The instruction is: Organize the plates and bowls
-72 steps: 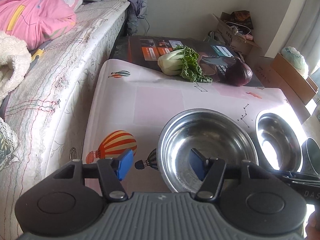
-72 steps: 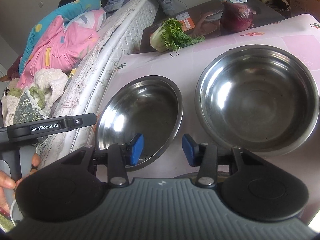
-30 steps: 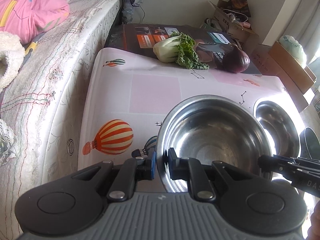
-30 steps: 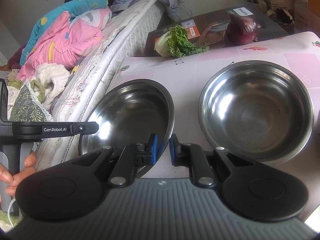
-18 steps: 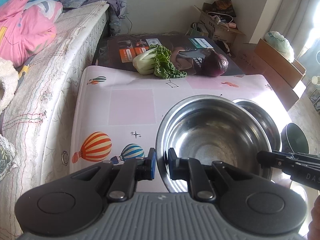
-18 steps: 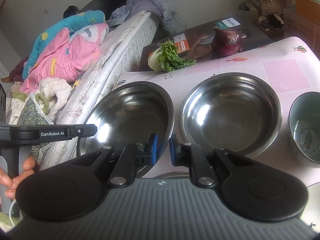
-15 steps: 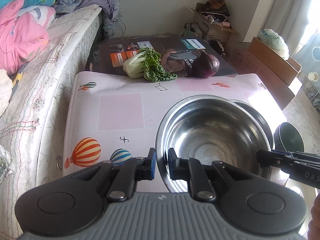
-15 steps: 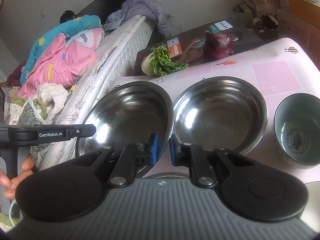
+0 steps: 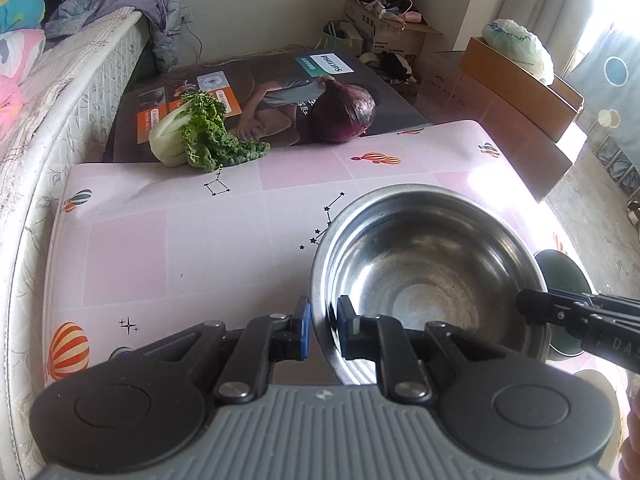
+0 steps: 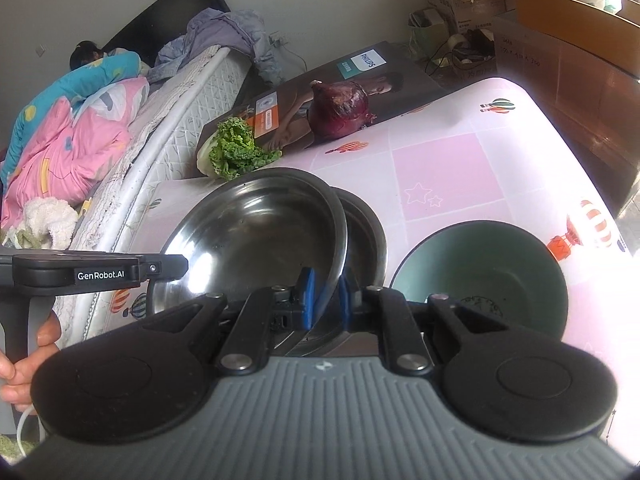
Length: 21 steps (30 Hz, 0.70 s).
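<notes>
A large steel bowl [image 9: 432, 276] hangs just above the pink table, held at two sides. My left gripper [image 9: 322, 328] is shut on its near left rim. My right gripper [image 10: 325, 296] is shut on the opposite rim of the same steel bowl [image 10: 256, 232]. A second steel bowl [image 10: 364, 232] sits on the table behind and under it, mostly covered. A green ceramic bowl [image 10: 480, 272] stands to the right of both, and its edge [image 9: 560, 272] shows behind the right tool's black body [image 9: 580, 312].
The table's pink patterned cloth [image 9: 200, 240] lies bare on the left. A bok choy [image 9: 192, 136] and a red onion [image 9: 340, 116] rest on a dark Philips box [image 9: 280, 80] at the far edge. A bed [image 9: 60, 100] runs along the left; cardboard boxes [image 9: 520, 80] stand at the right.
Both grippers closed on the steel bowl's rim, then carried it rightward until it overlaps the second steel bowl. The green bowl has come into view at the right.
</notes>
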Each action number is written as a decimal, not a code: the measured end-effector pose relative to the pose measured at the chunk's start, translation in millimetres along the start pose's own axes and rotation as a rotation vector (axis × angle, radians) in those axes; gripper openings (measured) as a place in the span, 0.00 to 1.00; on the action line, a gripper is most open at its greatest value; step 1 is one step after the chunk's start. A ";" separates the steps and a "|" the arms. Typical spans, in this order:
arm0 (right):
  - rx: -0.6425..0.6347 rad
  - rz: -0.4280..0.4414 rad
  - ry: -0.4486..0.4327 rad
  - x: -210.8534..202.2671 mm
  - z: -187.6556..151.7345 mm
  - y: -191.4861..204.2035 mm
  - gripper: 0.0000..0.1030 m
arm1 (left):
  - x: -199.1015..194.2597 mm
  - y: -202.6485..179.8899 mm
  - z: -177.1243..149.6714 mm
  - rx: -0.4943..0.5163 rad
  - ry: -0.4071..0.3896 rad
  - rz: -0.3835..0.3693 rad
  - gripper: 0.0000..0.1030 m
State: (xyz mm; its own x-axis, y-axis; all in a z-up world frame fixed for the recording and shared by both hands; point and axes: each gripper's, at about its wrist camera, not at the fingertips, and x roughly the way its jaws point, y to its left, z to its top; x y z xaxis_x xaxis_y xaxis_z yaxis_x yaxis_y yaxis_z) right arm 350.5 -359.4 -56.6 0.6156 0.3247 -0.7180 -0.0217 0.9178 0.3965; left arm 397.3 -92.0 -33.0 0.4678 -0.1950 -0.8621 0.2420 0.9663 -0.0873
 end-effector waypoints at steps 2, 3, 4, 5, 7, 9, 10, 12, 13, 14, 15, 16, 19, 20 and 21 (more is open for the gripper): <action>0.002 -0.009 0.012 9.5 2.0 -6.8 0.12 | 11.3 -3.0 2.0 0.000 0.019 0.004 0.14; 0.002 -0.013 0.019 14.6 2.5 -8.9 0.12 | 16.4 -4.1 2.6 0.001 0.027 0.007 0.14; 0.002 -0.017 0.024 19.9 3.0 -10.6 0.12 | 20.5 -4.4 3.0 0.002 0.034 0.010 0.15; 0.001 -0.021 0.028 24.7 3.1 -10.4 0.12 | 24.3 -4.6 3.5 0.003 0.041 0.012 0.15; -0.004 -0.025 0.027 31.4 3.7 -11.6 0.12 | 30.8 -3.9 4.2 0.005 0.049 0.017 0.15; -0.012 -0.028 0.022 35.3 5.8 -11.4 0.13 | 35.4 -4.1 4.7 0.009 0.054 0.022 0.16; -0.014 -0.026 0.017 37.0 7.5 -10.4 0.14 | 36.9 -4.0 4.7 0.010 0.056 0.024 0.16; -0.018 -0.033 0.014 39.3 10.5 -8.8 0.14 | 40.0 -4.7 4.8 0.011 0.063 0.027 0.17; -0.017 -0.033 0.014 40.0 11.7 -8.8 0.14 | 40.6 -4.5 4.5 0.010 0.064 0.024 0.18; -0.017 -0.034 0.013 40.6 12.7 -8.4 0.15 | 40.7 -4.3 4.3 0.009 0.063 0.021 0.19; -0.018 -0.036 0.013 41.6 13.6 -7.9 0.16 | 40.0 -4.6 4.1 0.010 0.059 0.021 0.22; -0.019 -0.036 0.014 42.1 14.0 -7.5 0.16 | 38.6 -4.9 3.9 0.011 0.054 0.019 0.23; -0.016 -0.034 0.012 42.0 13.7 -6.8 0.21 | 33.7 -6.6 3.9 0.014 0.041 0.020 0.30; -0.015 -0.033 0.012 41.2 13.3 -6.7 0.24 | 32.1 -6.9 3.7 0.014 0.038 0.020 0.32; -0.013 -0.033 0.011 41.2 13.3 -6.6 0.28 | 29.7 -7.4 3.6 0.015 0.033 0.019 0.34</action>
State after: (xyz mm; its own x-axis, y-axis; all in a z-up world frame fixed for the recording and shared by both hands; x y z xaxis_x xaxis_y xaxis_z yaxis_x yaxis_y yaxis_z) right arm 386.5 -355.1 -81.2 0.6075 0.2965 -0.7369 -0.0116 0.9310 0.3649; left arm 412.5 -105.6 -56.2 0.4442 -0.1709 -0.8795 0.2466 0.9670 -0.0633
